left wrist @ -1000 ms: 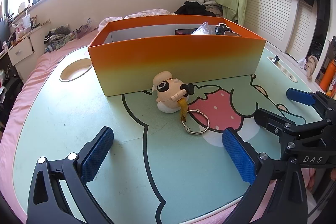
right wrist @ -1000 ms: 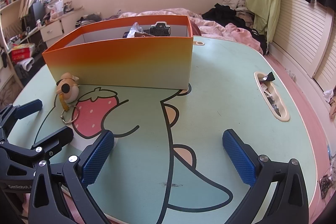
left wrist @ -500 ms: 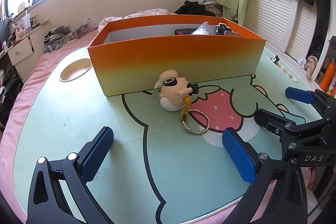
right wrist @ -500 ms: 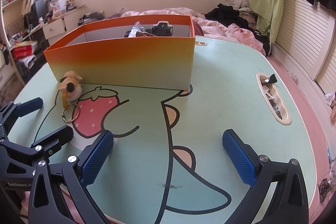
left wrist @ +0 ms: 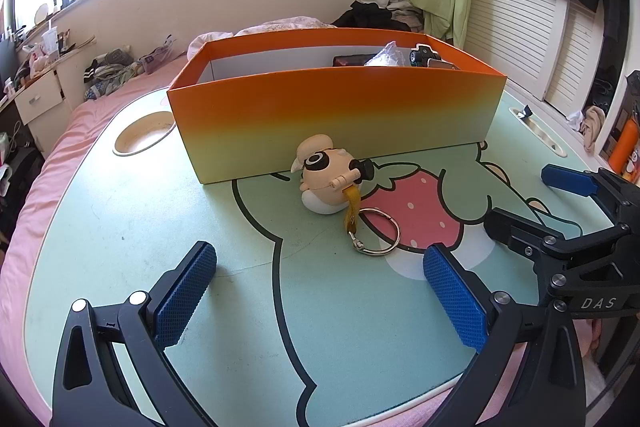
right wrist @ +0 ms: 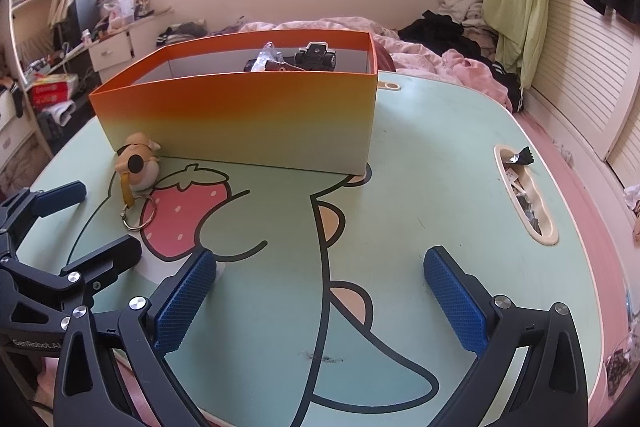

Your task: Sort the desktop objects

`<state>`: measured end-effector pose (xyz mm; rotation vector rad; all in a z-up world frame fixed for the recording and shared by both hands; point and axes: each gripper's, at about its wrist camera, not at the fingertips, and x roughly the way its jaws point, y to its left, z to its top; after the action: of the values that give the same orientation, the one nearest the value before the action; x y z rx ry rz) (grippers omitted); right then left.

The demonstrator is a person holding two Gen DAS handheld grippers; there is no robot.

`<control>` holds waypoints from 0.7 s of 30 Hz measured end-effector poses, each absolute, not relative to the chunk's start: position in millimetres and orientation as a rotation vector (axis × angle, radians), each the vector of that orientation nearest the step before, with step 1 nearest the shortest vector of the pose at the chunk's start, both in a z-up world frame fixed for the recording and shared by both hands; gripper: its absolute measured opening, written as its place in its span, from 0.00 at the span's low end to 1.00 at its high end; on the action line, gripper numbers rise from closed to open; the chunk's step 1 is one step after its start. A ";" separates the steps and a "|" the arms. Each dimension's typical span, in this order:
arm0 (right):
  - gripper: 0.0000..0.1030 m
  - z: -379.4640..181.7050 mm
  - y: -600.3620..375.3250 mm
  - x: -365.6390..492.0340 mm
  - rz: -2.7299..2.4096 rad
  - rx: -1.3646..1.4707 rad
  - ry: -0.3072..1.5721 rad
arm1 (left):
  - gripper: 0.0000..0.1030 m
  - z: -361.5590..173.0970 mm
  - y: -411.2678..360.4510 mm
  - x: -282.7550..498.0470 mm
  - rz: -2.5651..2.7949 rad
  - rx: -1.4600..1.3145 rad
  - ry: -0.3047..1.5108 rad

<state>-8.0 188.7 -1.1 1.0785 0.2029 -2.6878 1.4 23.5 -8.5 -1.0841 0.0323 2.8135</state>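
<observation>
Black frames, silver screws, blue knurled pads (left wrist: 182, 297), "DAS" lettering.

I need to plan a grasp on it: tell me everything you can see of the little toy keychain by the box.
The toy keychain is a small peach-coloured figure, plastic by its look, with a white base, a floppy ear or cap on top and a black-ringed eye. A mustard-yellow strap hangs from it to a silver split ring lying flat on the strawberry print. It sits on the table, close before the orange box; whether they touch is unclear. No gripper touches it.
</observation>
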 end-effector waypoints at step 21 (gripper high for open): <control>0.11 42.9 211.8 25.6 -2.716 0.725 -0.017 | 1.00 -7.7 20.6 4.7 2.813 -1.082 0.033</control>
<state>25.6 211.8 42.9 0.7248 -0.0166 -2.7158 4.7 20.6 -7.7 -1.0815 0.0332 2.8135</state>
